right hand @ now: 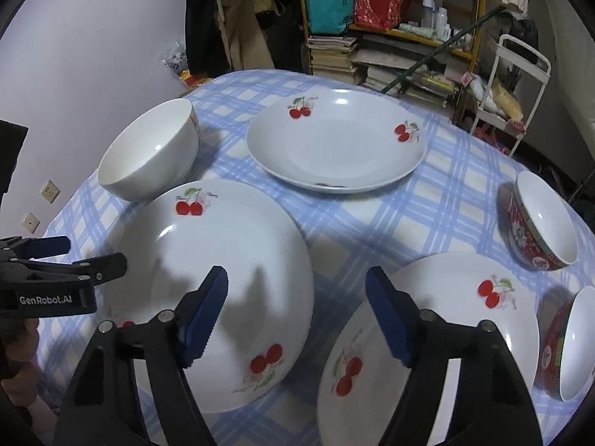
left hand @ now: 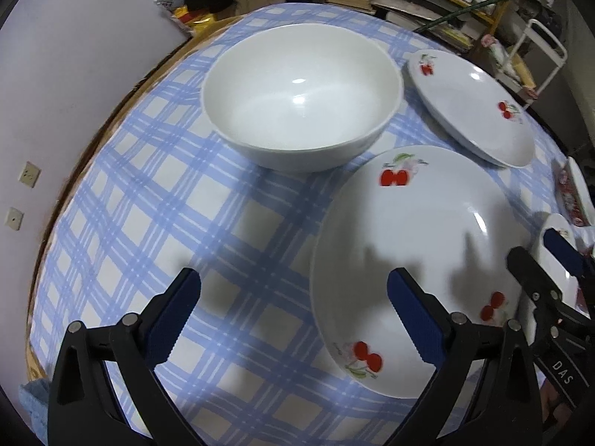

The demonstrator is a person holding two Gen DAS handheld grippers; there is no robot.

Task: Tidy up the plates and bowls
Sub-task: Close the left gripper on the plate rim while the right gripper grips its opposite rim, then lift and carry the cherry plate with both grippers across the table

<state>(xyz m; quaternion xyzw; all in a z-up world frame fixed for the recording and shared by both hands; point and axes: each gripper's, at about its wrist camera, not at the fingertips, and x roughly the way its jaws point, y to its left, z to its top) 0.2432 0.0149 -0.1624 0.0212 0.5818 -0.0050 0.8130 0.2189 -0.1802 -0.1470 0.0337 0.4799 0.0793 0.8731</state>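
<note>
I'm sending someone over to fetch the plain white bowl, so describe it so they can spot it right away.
Start at the table with the blue checked tablecloth and go to its side nearest the lilac wall. There stands the white bowl, deep and upright, just behind the cherry plate nearest that wall. Its inside is plain white, with no cherries, and it lacks the red patterned outside of the two bowls across the table.

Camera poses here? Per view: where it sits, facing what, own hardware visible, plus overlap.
Left wrist: sits on the left hand-held gripper, open above the table, facing the white bowl; the right hand-held gripper shows at its right edge.
Right wrist: sits on the right hand-held gripper, open, over the near cherry plate and small cherry plate; the left one enters at left.
Shared: white bowl, near cherry plate, far cherry plate, checked tablecloth.
</note>
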